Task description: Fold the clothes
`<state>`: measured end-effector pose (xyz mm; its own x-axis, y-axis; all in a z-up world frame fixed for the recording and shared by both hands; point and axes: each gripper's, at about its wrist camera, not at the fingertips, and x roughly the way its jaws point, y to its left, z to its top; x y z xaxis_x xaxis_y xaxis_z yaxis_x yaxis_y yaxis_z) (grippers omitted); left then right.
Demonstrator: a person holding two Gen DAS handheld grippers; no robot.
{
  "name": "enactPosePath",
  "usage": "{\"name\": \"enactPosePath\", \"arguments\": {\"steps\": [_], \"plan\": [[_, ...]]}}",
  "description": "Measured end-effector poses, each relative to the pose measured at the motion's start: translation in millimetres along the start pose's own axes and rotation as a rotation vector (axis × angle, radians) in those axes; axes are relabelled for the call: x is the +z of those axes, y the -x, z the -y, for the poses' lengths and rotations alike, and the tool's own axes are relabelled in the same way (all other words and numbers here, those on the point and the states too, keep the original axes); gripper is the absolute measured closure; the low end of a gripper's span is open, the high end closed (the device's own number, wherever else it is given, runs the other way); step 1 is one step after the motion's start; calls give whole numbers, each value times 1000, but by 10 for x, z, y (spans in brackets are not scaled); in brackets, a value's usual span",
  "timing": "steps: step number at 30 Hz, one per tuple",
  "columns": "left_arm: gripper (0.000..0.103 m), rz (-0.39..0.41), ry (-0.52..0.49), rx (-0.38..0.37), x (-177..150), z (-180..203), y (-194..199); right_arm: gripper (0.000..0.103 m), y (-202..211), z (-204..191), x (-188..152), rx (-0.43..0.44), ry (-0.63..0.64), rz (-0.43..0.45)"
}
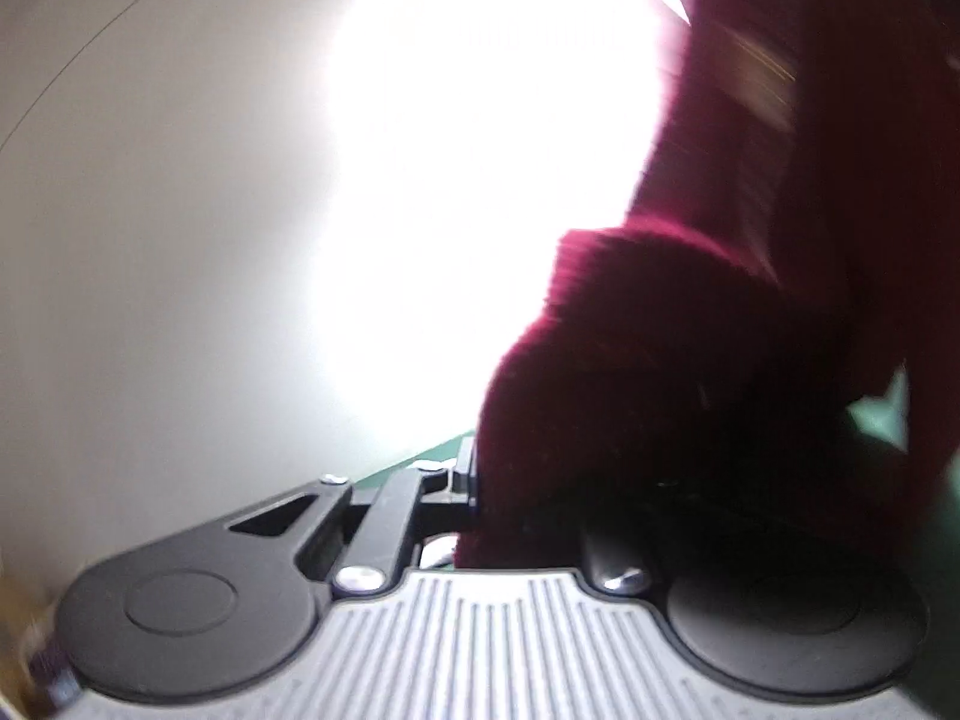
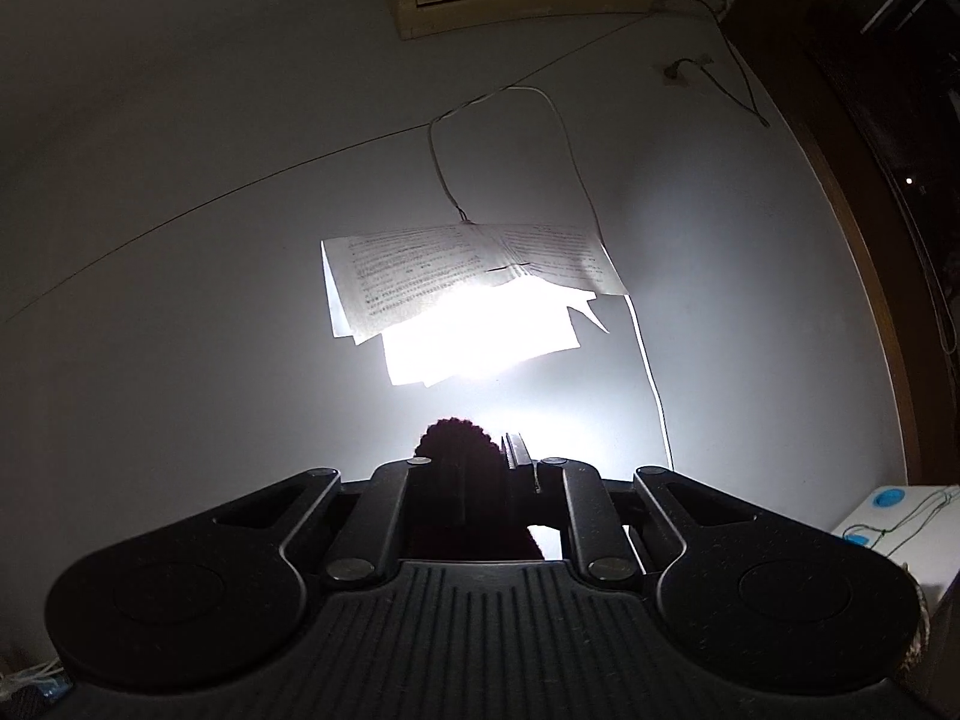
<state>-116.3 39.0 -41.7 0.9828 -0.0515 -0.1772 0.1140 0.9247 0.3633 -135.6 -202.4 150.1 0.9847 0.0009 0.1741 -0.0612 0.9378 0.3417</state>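
Right gripper (image 2: 480, 468): closed on a fold of the dark red knit garment (image 2: 459, 468) — raised toward the wall, likely for shaking out.
Left gripper (image 1: 540, 480): nearly closed; garment (image 1: 690, 360) bunched over its jaws — grip cannot be told.

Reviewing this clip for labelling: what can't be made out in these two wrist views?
- Left wrist view: the left gripper's right finger and any pinch are hidden by the dark red garment; everything is blurred.
- Same view: glare washes out the middle.
- Right wrist view: the right gripper pinches a fold of garment; the rest lies below the frame.
- Neither view shows the folding surface.
- Print on the paper over the lamp is too small to read.
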Motion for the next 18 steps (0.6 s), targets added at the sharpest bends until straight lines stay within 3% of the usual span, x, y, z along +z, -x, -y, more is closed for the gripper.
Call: {"name": "enactPosePath", "arguments": {"steps": [5, 12, 16, 18], "plan": [[86, 155, 94, 139, 555, -713, 298, 90, -44, 121, 157, 58, -77, 41], [86, 440, 120, 335, 1305, -1410, 1103, 90, 230, -145, 635, 218, -70, 237], [86, 527, 114, 374, 1620, -1611, 1455, 90, 415, -345, 854, 281, -40, 336], [86, 529, 110, 386, 1712, -1657, 1535, 90, 491, -446, 919, 298, -23, 378]]}}
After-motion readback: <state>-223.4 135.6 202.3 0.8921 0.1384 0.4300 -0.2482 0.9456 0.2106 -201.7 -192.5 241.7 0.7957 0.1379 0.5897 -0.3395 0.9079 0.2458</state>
